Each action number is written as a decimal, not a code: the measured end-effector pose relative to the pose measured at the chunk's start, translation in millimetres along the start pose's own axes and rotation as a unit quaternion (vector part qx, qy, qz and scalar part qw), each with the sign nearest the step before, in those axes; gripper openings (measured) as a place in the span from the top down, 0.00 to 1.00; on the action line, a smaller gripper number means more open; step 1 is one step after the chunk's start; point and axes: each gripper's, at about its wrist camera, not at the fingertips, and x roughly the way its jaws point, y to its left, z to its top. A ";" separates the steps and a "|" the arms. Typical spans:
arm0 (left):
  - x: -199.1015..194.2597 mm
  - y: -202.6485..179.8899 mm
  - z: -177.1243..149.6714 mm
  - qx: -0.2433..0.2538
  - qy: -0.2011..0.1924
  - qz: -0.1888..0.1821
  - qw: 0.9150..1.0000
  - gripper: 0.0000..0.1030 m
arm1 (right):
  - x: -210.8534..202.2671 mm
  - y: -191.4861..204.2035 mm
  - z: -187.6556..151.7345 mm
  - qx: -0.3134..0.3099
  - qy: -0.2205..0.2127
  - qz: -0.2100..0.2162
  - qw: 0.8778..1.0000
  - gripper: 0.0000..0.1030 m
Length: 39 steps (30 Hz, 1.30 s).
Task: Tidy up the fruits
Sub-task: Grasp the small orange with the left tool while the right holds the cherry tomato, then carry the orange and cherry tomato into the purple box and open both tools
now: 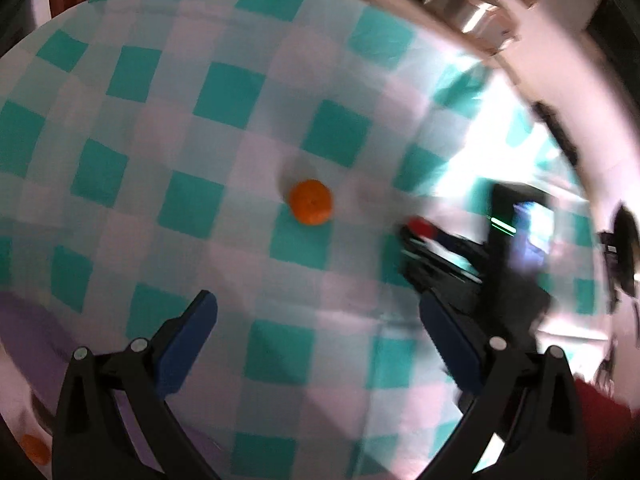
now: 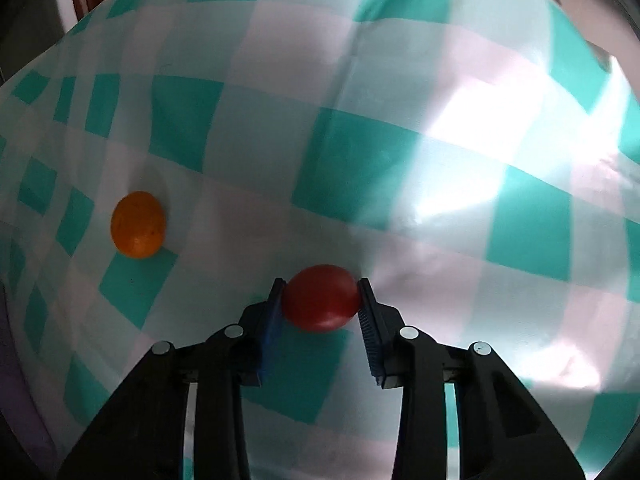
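I am looking down at the big soft tablecloth with green and white squares [image 2: 400, 152], which fills almost all of both pictures. Next in size is my right gripper [image 2: 320, 300], at the bottom middle of the right wrist view; its two blue pads are pinching the small round smooth red fruit [image 2: 320, 298], one pad on each side. I cannot tell if the red fruit is off the cloth yet or just sitting on it. In the left wrist view the same gripper shows as a dark blur at the middle right, with a bit of red at its tip. My left gripper [image 1: 316, 320] is at the bottom of its own view, with its blue fingers [image 1: 192, 340] spread wide and nothing between them. The small round orange fruit with bumpy skin [image 1: 311, 202] lies alone on the cloth, near the middle of the left wrist view and at the middle left of the right wrist view, well apart from both grippers. I think the job is only partly done: one fruit is grabbed, one is waiting. At the bottom left corner of the left wrist view there is a pale purple patch [image 1: 28, 320] with another bit of orange [image 1: 34, 448], too blurry to name.
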 end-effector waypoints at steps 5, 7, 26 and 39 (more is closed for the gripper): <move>40.2 -2.5 35.6 0.004 0.027 0.042 0.999 0.01 | -35.7 -22.4 -28.2 0.050 -0.016 0.004 0.999 0.65; 59.0 -8.5 47.1 0.006 0.037 0.046 0.998 0.01 | -44.7 -27.6 -43.6 0.058 -0.010 0.008 0.998 0.65; 83.4 -49.8 11.2 0.081 0.051 0.086 0.992 0.60 | -82.6 -54.6 -117.9 0.089 0.000 0.027 0.996 0.65; -2.0 -104.4 -187.3 0.135 0.044 0.077 0.987 0.60 | -144.4 -52.4 -227.9 -0.022 0.031 0.067 0.997 0.65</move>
